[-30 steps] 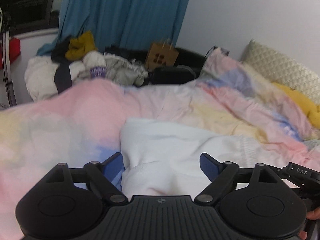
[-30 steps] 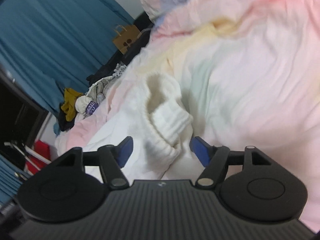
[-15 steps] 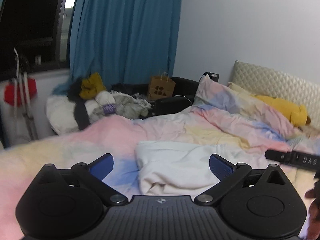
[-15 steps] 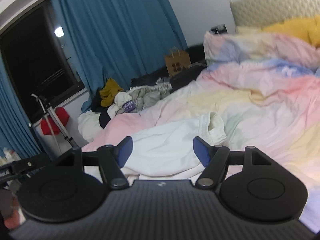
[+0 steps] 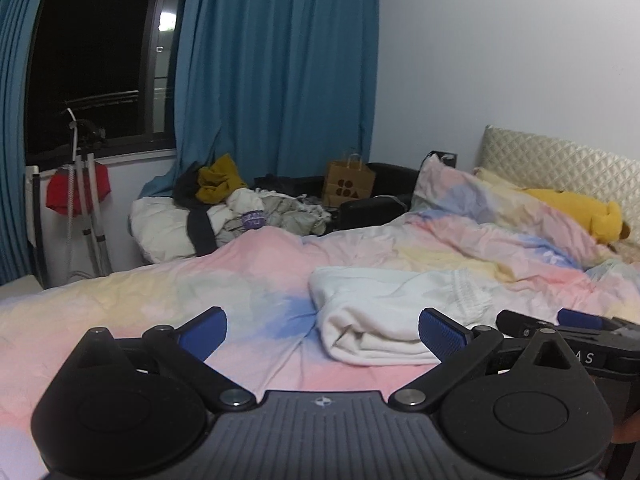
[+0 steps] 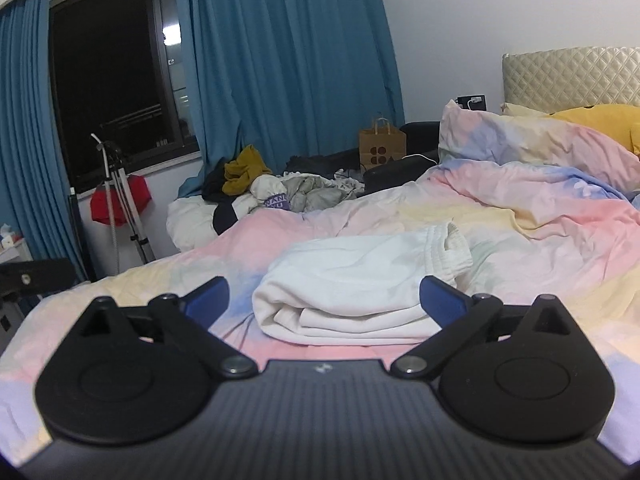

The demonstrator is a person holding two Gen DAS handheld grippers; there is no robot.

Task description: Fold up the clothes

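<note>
White folded garment [image 6: 356, 292] lies crosswise just ahead of our right gripper [image 6: 324, 294], still opening; left gripper [image 5: 322, 330] gapes empty, garment off its right.

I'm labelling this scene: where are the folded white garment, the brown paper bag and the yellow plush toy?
folded white garment [image 6: 352, 280], right wrist view, top layer.
brown paper bag [image 6: 382, 148], right wrist view, printed front.
yellow plush toy [image 5: 572, 210], left wrist view, body.

One folded white cloth [image 6: 360, 280], one brown paper bag [image 6: 382, 146], one yellow soft toy [image 5: 576, 212], two blue curtains [image 6: 288, 60].
</note>
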